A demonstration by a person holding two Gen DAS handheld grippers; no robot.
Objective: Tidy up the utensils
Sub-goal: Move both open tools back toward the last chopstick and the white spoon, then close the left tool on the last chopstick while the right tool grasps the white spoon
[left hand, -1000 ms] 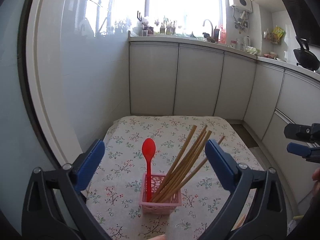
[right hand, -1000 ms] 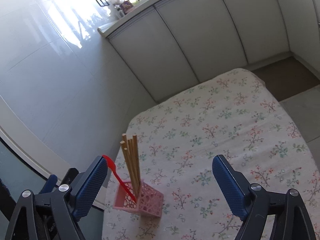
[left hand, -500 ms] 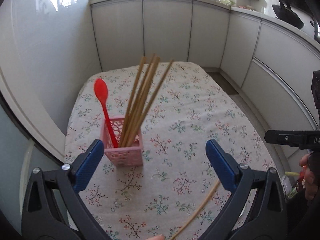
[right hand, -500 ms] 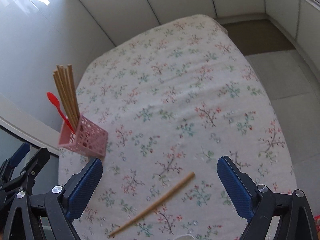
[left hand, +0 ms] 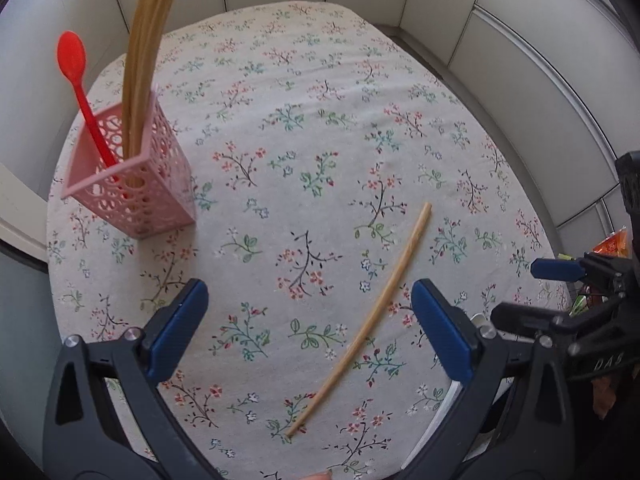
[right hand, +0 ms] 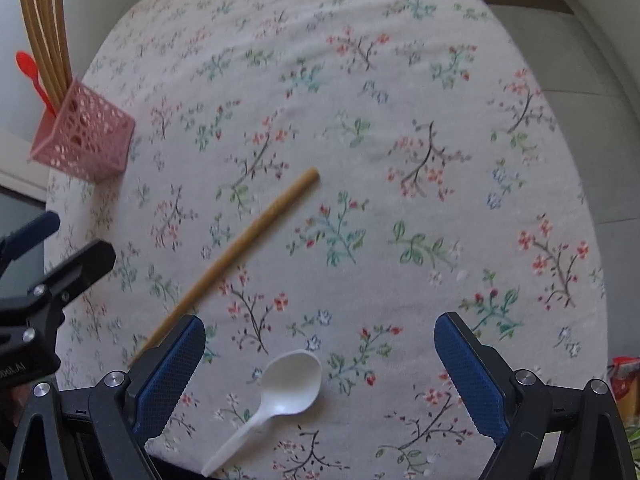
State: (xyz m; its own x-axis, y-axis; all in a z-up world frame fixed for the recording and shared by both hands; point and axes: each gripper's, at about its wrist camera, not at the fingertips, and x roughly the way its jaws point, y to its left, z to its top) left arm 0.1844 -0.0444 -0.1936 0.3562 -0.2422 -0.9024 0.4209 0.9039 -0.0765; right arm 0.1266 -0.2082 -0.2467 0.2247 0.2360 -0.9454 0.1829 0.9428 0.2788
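Lower centre of both views: loose chopstick [left hand: 374,312] and white spoon [right hand: 276,396] newly revealed; left claw [left hand: 308,328] and right claw [right hand: 320,376] both wide open, empty, now tipped down over the bench [left hand: 320,128]; pink holder [left hand: 132,184] awaits them.

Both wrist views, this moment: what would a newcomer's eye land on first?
Probably the pink perforated plastic basket near the table's far left edge, holding a bright red plastic spoon and a bundle of wooden chopsticks. Next, the lone wooden chopstick lying diagonally on the floral tablecloth, and the white plastic spoon at the near edge, between the right gripper's open jaws.
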